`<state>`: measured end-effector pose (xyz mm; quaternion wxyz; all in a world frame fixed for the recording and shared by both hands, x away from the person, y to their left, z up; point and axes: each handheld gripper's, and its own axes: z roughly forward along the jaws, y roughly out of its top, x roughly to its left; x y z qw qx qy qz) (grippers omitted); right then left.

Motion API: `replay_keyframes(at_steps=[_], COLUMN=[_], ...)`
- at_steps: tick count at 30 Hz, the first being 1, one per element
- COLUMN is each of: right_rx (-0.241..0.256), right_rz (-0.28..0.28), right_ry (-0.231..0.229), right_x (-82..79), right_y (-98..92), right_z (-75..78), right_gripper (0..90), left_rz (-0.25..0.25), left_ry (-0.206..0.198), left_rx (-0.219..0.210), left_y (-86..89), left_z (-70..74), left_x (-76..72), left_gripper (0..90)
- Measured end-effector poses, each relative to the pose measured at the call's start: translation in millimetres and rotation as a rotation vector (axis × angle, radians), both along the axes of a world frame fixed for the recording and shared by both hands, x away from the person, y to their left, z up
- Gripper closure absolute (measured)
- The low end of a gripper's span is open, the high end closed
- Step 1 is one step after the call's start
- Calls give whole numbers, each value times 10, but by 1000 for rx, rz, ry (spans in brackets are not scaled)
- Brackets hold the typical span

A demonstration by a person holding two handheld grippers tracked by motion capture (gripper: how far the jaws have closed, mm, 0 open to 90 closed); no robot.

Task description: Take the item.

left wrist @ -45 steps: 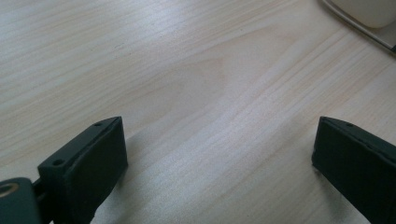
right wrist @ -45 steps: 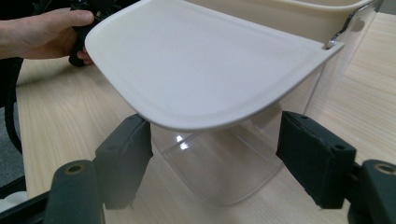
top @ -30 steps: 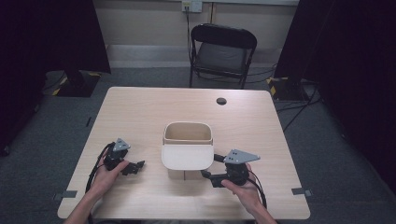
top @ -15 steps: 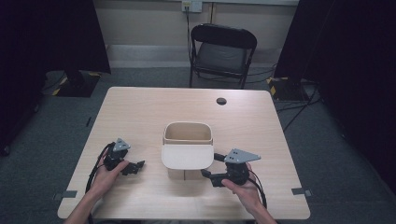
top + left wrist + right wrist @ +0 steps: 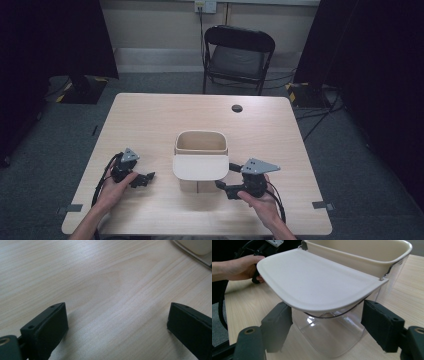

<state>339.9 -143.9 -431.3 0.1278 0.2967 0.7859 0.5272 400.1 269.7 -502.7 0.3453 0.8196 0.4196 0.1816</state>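
A clear container (image 5: pixel 200 187) with a cream rim (image 5: pixel 200 141) stands at the table's middle. Its cream hinged lid (image 5: pixel 200 168) is flipped open toward the person. My right gripper (image 5: pixel 226 178) is open just right of the container's near side. In the right gripper view its jaws stand wide on either side of the clear body (image 5: pixel 329 337), under the lid (image 5: pixel 312 282). My left gripper (image 5: pixel 144 179) rests on the table left of the container, open over bare wood (image 5: pixel 112 302), with nothing between its fingers. The container's corner (image 5: pixel 197 245) is at that view's top right.
A small black round object (image 5: pixel 237 108) lies near the table's far edge. A black folding chair (image 5: pixel 239 50) stands behind the table (image 5: pixel 150 120). In the right gripper view the person's other hand (image 5: pixel 239 267) holds the left gripper (image 5: pixel 265 247) beyond the lid.
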Motion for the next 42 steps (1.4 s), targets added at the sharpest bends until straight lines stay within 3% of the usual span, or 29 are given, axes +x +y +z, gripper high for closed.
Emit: replay_keyframes(at_steps=[42], right_rx=[22], right_rz=[-15], right_ry=[-28], right_x=[43], right_y=[-15], right_z=[145], right_gripper=[225], left_rz=[2], left_ry=[0], left_rx=[1], left_y=[0], left_z=[1], left_x=[-2], left_gripper=[26])
